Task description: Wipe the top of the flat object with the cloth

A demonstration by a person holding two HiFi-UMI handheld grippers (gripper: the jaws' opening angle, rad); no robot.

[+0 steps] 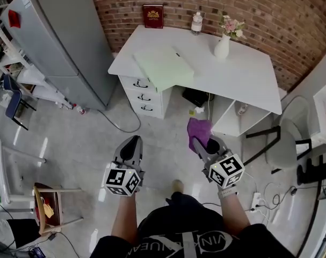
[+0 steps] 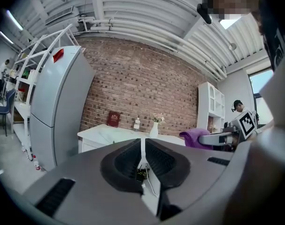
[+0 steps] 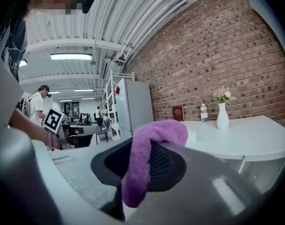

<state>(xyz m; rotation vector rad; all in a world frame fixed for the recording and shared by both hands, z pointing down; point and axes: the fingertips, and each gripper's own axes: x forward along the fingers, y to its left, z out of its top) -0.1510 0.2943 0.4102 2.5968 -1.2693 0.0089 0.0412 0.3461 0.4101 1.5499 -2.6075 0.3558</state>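
Note:
A pale green flat board (image 1: 164, 66) lies on the white desk (image 1: 243, 74), overhanging its front left edge. My right gripper (image 1: 197, 144) is shut on a purple cloth (image 1: 199, 130), which drapes over its jaws (image 3: 149, 161). It hovers over the floor, well short of the desk. My left gripper (image 1: 131, 144) is shut with nothing in it, level with the right one; in its own view (image 2: 142, 149) the jaws meet. From there the cloth (image 2: 196, 137) shows to the right and the desk (image 2: 104, 134) ahead.
A red book (image 1: 153, 15), a bottle (image 1: 196, 23) and a white vase with flowers (image 1: 223, 44) stand on the desk by the brick wall. A grey fridge (image 1: 60, 42) stands left of it. A chair (image 1: 283, 144) is at the right, a small stool (image 1: 47, 206) at lower left.

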